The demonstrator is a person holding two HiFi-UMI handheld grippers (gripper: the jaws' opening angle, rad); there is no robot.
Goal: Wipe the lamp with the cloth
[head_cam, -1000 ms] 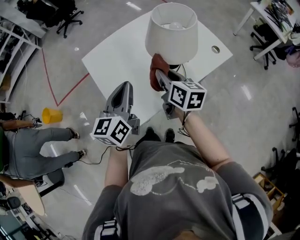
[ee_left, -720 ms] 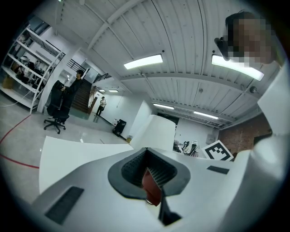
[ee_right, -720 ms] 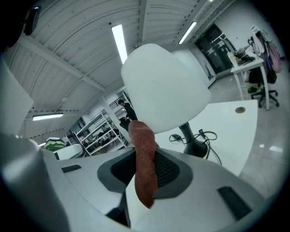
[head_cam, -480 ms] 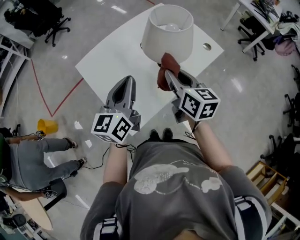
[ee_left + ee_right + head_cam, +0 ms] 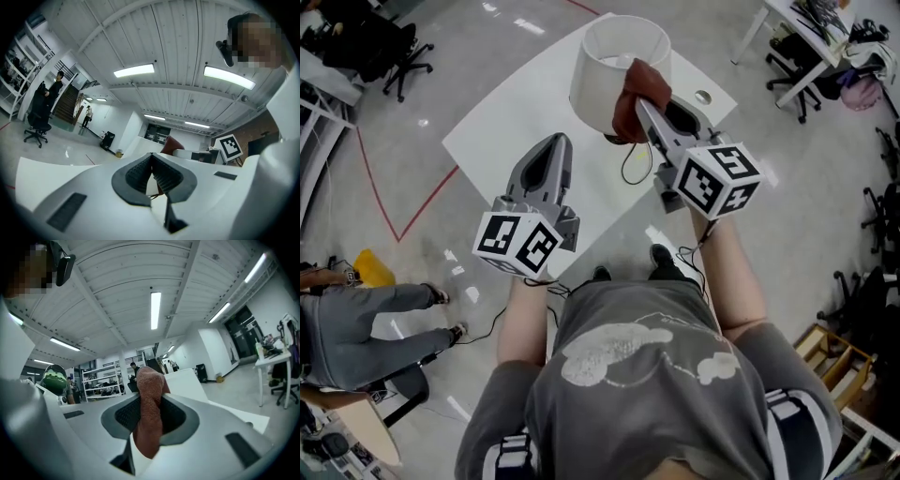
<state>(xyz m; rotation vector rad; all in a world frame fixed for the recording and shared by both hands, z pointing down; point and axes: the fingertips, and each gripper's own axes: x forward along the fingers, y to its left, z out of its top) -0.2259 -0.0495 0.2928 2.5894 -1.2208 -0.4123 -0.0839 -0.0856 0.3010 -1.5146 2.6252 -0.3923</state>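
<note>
the lamp stands on the far part of the white worktop, and its white shade is open at the top. a thin black cable makes a loop on the worktop just near the lamp's foot.

the right hand-held gripper reaches to the right side of the shade. its jaws are closed tight on the cloth, a rust-brown one. in the right gripper view the cloth is pinched between the two dark pads; one part stands up above the tips and one part hangs down below them. in the head view the bunched cloth lies against the right side of the shade, close to the upper rim, and it seems to touch it.

the left hand-held gripper hangs over the near left part of the worktop, apart from the lamp. in the left gripper view its jaws are together at the tips and nothing is between them.

on the floor at the left a person in grey trousers sits, and a yellow bucket is beside.
</note>
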